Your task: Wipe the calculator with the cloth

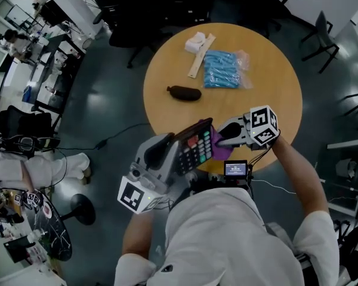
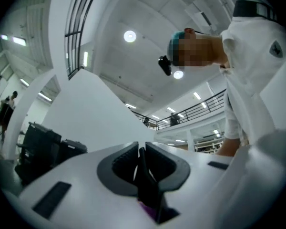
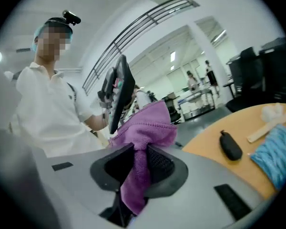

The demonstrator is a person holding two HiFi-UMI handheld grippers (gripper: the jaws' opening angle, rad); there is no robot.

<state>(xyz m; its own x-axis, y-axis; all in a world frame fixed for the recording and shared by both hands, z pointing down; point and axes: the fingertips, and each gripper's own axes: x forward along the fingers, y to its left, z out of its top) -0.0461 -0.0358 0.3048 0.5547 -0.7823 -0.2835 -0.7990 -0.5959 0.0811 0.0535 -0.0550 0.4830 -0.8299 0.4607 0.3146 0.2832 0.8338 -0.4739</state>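
Left gripper (image 1: 174,149) holds the calculator (image 1: 197,146) tilted at the round table's (image 1: 274,100) near edge. Right gripper (image 1: 227,134) has the purple cloth (image 1: 221,151) right beside the keys.

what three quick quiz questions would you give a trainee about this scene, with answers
1. True or false: the calculator lies flat on the table.
2. What is the right gripper shut on? A. the purple cloth B. the calculator C. nothing
3. Fill in: the left gripper grips the ____ edge-on between its jaws.

Key: 1 false, it is held up off the table; 2 A; 3 calculator.
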